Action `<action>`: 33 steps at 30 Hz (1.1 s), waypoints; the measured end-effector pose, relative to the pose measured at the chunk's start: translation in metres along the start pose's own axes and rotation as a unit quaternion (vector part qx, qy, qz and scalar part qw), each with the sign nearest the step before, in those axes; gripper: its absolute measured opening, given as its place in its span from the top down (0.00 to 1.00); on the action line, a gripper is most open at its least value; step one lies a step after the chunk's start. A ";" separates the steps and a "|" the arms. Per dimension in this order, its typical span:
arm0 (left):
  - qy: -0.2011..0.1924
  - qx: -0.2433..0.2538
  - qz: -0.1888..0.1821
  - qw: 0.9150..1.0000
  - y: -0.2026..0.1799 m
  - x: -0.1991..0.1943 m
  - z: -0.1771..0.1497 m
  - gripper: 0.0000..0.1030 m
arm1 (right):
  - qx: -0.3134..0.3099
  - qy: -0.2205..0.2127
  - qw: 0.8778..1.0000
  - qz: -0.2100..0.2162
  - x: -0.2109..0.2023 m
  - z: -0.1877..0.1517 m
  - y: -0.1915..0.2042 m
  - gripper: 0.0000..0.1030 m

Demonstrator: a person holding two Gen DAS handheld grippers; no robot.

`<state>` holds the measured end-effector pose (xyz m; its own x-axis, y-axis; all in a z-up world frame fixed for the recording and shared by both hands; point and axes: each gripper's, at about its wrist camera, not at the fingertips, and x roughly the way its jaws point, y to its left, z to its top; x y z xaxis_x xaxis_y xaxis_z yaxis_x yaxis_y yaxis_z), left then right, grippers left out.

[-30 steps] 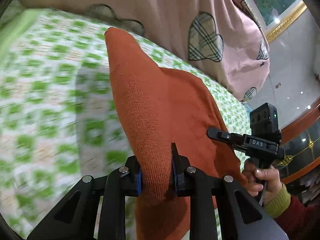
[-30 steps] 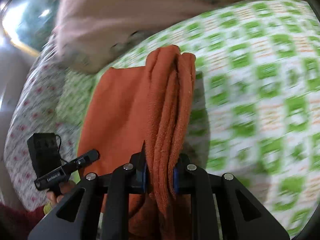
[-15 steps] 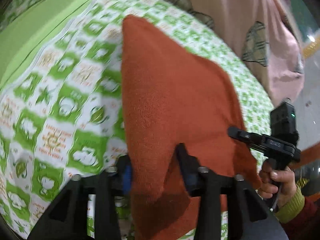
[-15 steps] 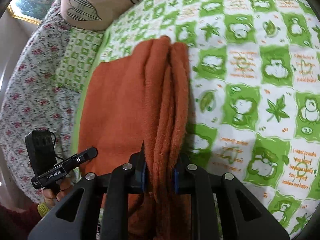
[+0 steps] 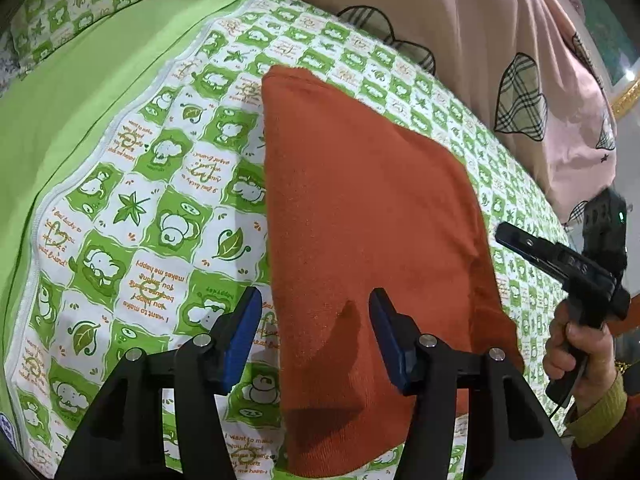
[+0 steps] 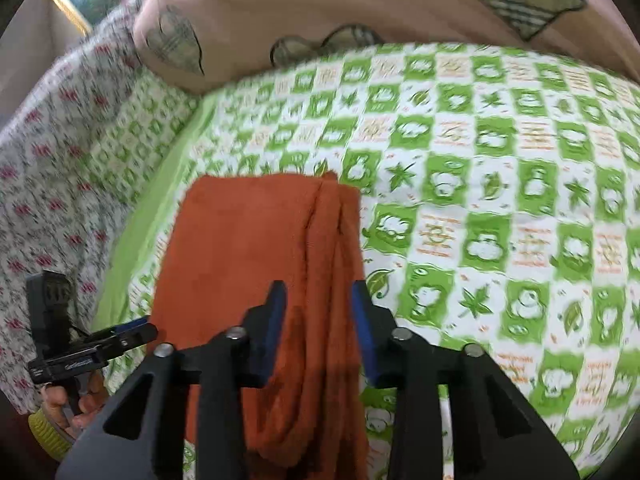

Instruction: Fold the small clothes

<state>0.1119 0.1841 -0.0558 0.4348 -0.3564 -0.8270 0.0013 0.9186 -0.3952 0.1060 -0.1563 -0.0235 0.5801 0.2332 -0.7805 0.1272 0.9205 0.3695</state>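
Rust-orange garment (image 5: pixel 360 240) lies folded flat on the green-checked bed sheet (image 5: pixel 160 208). Left gripper (image 5: pixel 316 324) fingers have just been opening and stand wide, straddling its near edge without pressing. Right gripper (image 6: pixel 318 312) fingers have also been parting, bunched folds loose between them.

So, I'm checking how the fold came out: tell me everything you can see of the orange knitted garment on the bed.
The orange knitted garment lies folded and mostly flat on the green-and-white patterned bedsheet, one long side bunched into stacked soft layers. It looks like fine-ribbed wool, plain, unmarked. Both grippers have just been opening: the left gripper and right gripper straddle its near edge, pads clear of the cloth.
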 end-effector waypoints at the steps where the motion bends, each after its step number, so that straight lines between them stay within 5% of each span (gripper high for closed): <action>1: 0.002 -0.001 0.000 1.000 0.000 0.003 0.000 0.45 | 0.001 0.009 1.000 0.001 0.009 0.003 0.001 0.68; 5: 0.011 -0.005 0.008 1.000 -0.001 0.013 0.000 0.45 | 0.004 0.036 0.999 0.005 0.036 0.012 0.005 0.87; 10: 0.008 0.007 0.018 1.000 -0.006 0.015 -0.001 0.46 | -0.033 -0.028 0.999 0.020 -0.006 0.022 0.021 0.89; 14: 0.017 0.018 0.023 0.999 -0.013 0.027 -0.005 0.46 | -0.011 0.007 1.000 -0.011 0.018 0.022 -0.004 0.89; 18: 0.019 0.022 0.033 0.999 -0.016 0.028 -0.008 0.45 | 0.027 0.036 0.999 -0.002 0.038 0.015 -0.026 0.85; 24: 0.017 0.043 0.047 0.998 -0.019 -0.003 -0.034 0.46 | 0.030 0.012 0.999 0.033 -0.015 0.003 -0.014 0.79; 29: 0.022 0.077 0.067 0.995 -0.031 -0.020 -0.077 0.42 | 0.016 0.025 0.998 0.055 -0.052 -0.046 -0.005 0.65; 33: 0.019 0.095 0.077 0.992 -0.045 -0.019 -0.110 0.38 | -0.020 0.071 0.997 0.037 -0.041 -0.084 0.008 0.63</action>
<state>0.0045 0.1309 -0.0665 0.4089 -0.2130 -0.8874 0.1090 0.9768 -0.1842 0.0156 -0.1325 -0.0311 0.4664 0.3398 -0.8167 0.0557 0.9102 0.4105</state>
